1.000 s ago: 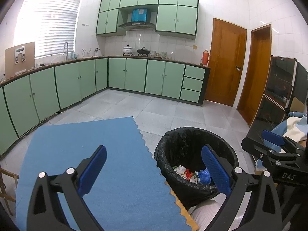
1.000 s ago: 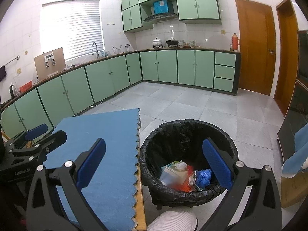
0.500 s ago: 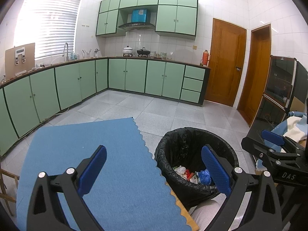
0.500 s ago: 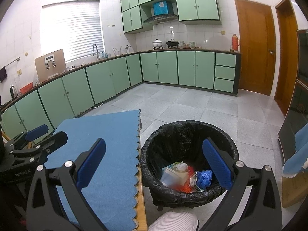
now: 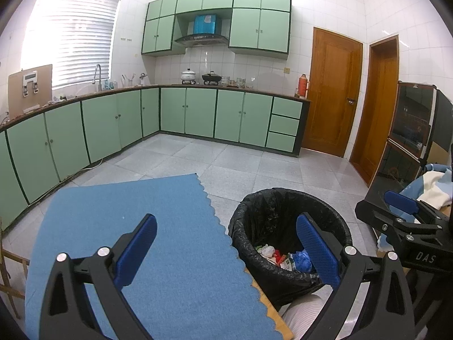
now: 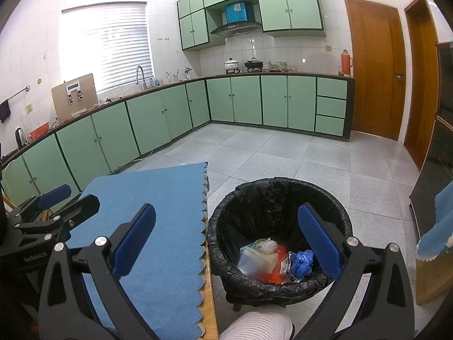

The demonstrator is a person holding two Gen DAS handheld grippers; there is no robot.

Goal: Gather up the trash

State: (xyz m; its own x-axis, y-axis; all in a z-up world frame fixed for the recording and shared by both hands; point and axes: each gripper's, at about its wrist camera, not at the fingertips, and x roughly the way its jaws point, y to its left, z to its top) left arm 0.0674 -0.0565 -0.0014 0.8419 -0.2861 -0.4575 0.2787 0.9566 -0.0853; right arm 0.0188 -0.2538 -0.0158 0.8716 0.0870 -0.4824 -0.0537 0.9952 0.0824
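Green-cabinet kitchen, grey tiled floor, and in front of us a table (image 5: 273, 310) under a blue scalloped cloth (image 5: 158, 226) with nothing lying on it that I can see. The left gripper (image 5: 226, 250) is spread wide with nothing between its blue pads, straddling the cloth's edge and the bin beyond. The right gripper (image 6: 226, 240) is just as open and just as empty, hanging above and short of the bin (image 6: 280, 232). Out from there: the black-lined bin stands on the floor just beside the table's edge, and the trash (image 6: 273, 259) is already down inside it, a clear tub, a crumpled white wad, something red, a blue bundle. A striped knee (image 6: 257, 323) sits right below it.

Looks close to finished to me. The risk now? The liner's rim is folded loosely over the bin, so a finger swinging low could snag it and drag the bin over. The two grippers are also near each other and could collide.
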